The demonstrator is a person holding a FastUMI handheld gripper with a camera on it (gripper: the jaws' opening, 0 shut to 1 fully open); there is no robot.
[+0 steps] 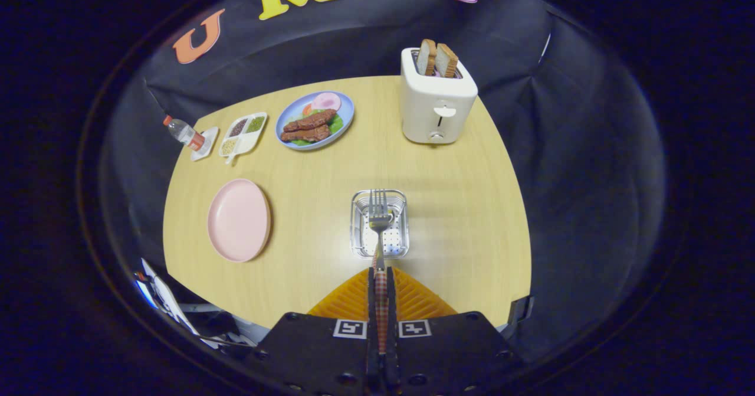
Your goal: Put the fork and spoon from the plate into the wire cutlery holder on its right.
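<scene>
Holding the fork by its patterned handle, the hand-held gripper has both fingers clamped together on it, so the tines point far and away from the fingers. That grip along the handle keeps the fork in line with the fingers and lets its head hang right over the wire cutlery holder, which sits just ahead of the fingers on the worktop. I judge the fork is about to be lowered or let go into it. Whether the spoon already lies in the holder I cannot tell; something small and pale shows by the fork's neck. The pink plate, left of the holder, is bare. Further off, a blue plate carries meat and greens, a divided tray holds grains, and a white toaster holds two bread slices.
</scene>
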